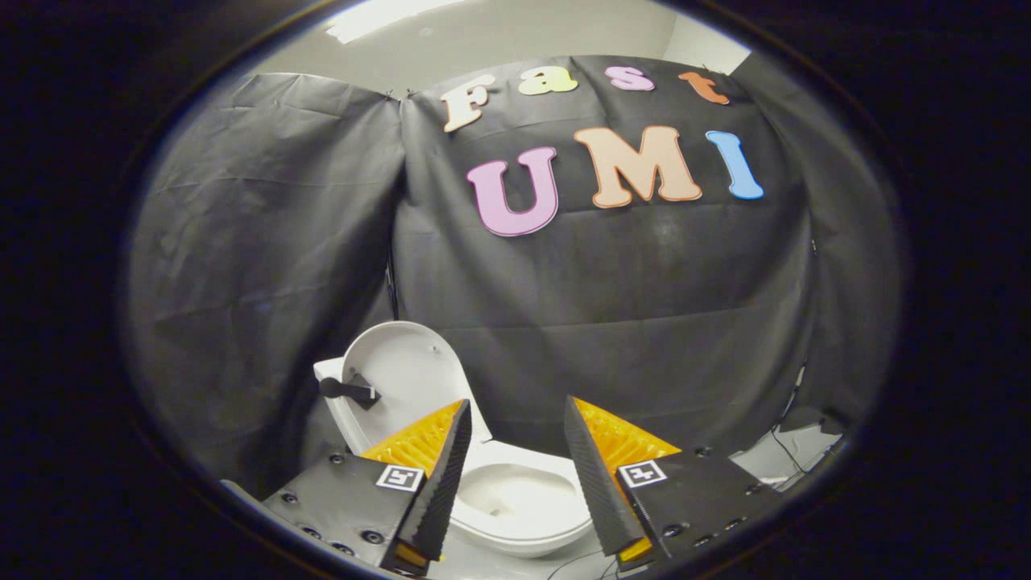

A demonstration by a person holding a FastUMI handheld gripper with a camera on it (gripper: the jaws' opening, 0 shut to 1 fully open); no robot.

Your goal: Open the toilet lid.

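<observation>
A white toilet (523, 503) stands beyond and below my fingers, its bowl showing in the gap between them. Its white lid (407, 379) stands raised, leaning back toward the black cloth wall, with a small black handle (348, 391) stuck on its inner face. My gripper (515, 415) is open, its two orange-and-black fingers (439, 455) spread apart with nothing between them. It hovers above the front of the bowl, apart from the lid.
Black cloth walls close in behind and on both sides of the toilet. At the right a pale floor patch (797, 455) with thin cables lies beyond the right finger.
</observation>
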